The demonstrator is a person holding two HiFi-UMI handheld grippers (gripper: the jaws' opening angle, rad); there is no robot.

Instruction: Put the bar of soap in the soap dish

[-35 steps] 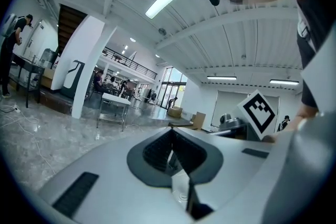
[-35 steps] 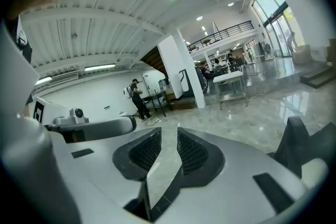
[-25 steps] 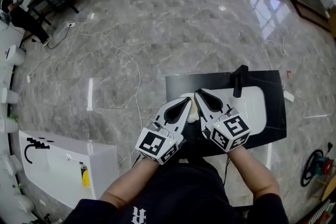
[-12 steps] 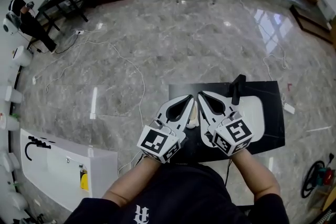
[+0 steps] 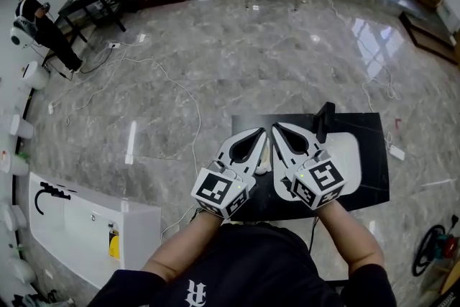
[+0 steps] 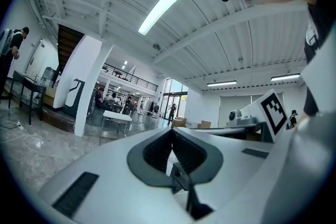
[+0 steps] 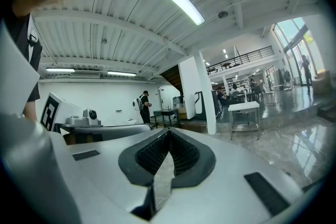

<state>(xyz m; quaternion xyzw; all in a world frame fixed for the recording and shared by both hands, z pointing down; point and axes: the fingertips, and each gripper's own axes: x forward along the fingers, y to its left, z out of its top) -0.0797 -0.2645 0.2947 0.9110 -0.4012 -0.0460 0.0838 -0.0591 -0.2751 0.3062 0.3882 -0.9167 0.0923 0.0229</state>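
Tongs on both sides are shut and empty: the left tongs [image 6: 172, 132] meet at their tips with nothing between them, and so do the right tongs [image 7: 168, 132]. In the head view the two are held level and side by side above a black surface [image 5: 374, 172] that carries a white basin [image 5: 353, 147] and a black tap [image 5: 323, 122]. A pale cream lump, apparently the bar of soap [image 5: 264, 159], shows in the gap between them, down by the basin's left edge.
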